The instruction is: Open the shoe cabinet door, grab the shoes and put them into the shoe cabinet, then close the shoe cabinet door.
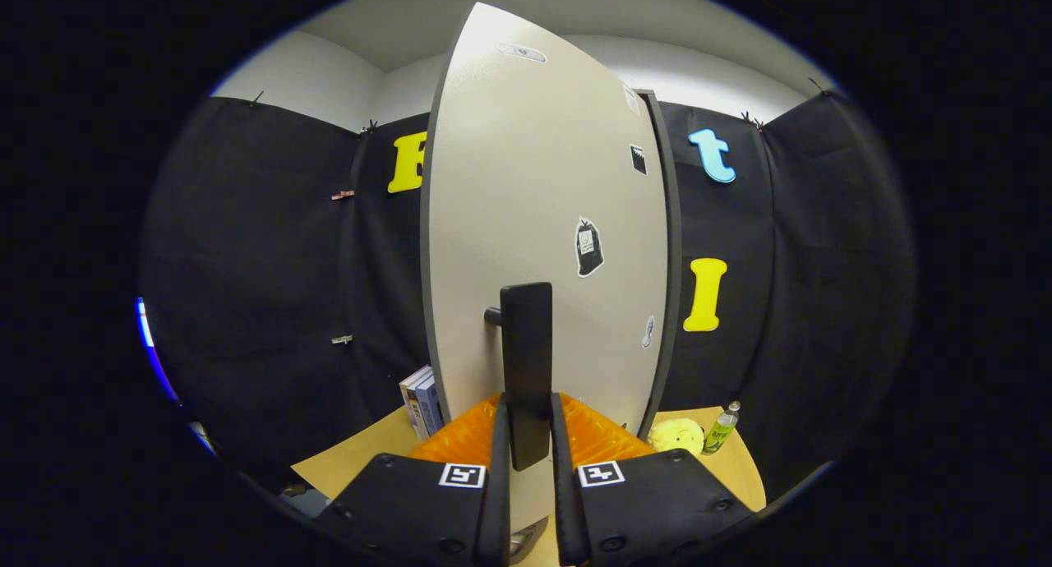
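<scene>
The gripper (526,435) has its two fingers clamped on the black handle (526,361) of the cabinet door (534,222), one on each side of the bar's lower end. The handle stands upright on a short peg off the pale door face. The door is seen at an angle, its dark edge (670,263) to the right of the handle, so it looks partly swung, though whether it is opening or closing cannot be told from here. No shoes are in sight around the handle.

To do this step well, I judge the pull should follow the door's arc about its hinge rather than run straight back, letting the wrist turn with the handle so the bar does not twist out of the fingers. Keep the grip low and square on the bar, and move slowly.

Left of the handle, at the door's foot, stand some books (421,398); right of it, past the door edge, lie a yellow toy (678,435) and a bottle (722,429) on the table (362,456).
</scene>
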A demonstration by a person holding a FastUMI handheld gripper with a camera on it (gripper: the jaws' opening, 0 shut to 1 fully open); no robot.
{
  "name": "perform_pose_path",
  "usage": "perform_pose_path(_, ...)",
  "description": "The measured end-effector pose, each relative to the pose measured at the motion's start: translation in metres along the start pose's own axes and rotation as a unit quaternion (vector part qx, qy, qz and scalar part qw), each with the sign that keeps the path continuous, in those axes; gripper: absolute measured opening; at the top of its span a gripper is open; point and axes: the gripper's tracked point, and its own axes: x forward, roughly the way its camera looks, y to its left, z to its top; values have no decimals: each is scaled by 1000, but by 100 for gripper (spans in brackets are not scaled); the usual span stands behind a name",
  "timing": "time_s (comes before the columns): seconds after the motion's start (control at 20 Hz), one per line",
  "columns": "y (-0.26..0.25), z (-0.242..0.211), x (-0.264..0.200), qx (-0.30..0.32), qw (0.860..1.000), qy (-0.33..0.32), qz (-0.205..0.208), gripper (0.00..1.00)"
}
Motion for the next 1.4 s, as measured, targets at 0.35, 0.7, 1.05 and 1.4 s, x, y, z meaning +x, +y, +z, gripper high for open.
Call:
perform_pose_path(0.35,-30,-3,-22,11,1000,6,-14,26)
perform_pose_path(0.7,-68,3,-70,9,998,-18,-56,25)
perform_pose_path(1.05,-78,5,-87,3,997,-28,-70,25)
perform_pose_path(1.4,-34,-46,-83,12,999,32,-20,25)
